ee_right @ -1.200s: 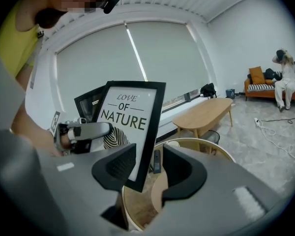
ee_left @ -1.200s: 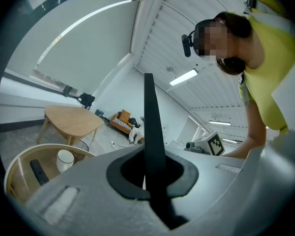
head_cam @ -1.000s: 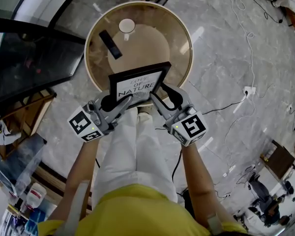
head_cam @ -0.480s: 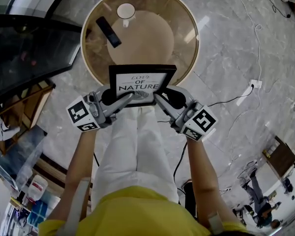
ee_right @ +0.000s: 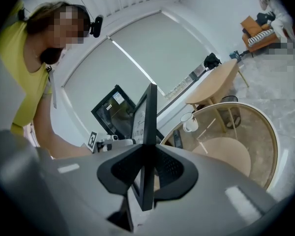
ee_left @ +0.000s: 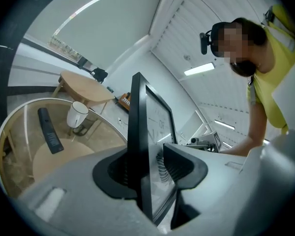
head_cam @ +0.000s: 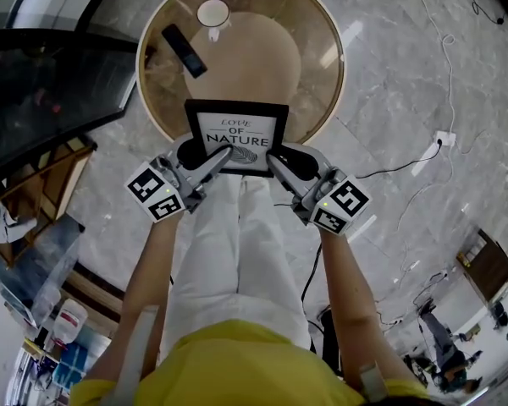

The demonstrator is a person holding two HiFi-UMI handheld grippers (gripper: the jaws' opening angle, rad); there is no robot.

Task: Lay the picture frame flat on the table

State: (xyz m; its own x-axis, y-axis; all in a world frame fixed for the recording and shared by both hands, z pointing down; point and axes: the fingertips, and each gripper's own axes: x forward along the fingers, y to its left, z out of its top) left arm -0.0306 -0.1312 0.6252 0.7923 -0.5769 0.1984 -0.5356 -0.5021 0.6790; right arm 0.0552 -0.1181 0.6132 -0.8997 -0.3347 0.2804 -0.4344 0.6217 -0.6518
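The picture frame (head_cam: 237,134), black with a white "LOVE OF NATURE" print, is held over the near rim of the round glass table (head_cam: 326,36), its print facing up at me. My left gripper (head_cam: 213,161) is at its lower left edge. Its jaws are opening, and the frame (ee_left: 137,122) stands between them with a gap at the front pad. My right gripper (head_cam: 275,164) is at the lower right edge. Its jaws are closing, both pads against the frame's thin edge (ee_right: 150,117). The left gripper (ee_left: 150,166) and right gripper (ee_right: 147,168) each see the frame edge-on.
On the table lie a black remote (head_cam: 184,51) and a white cup (head_cam: 212,13). A dark glass surface (head_cam: 51,83) sits at the left. Cables and a power strip (head_cam: 444,138) lie on the marble floor at the right. My white-trousered legs are below the frame.
The frame has turned from tilted to square and moved farther over the table. The right jaws, wide before, have come in onto its edge; the left jaws have spread apart.
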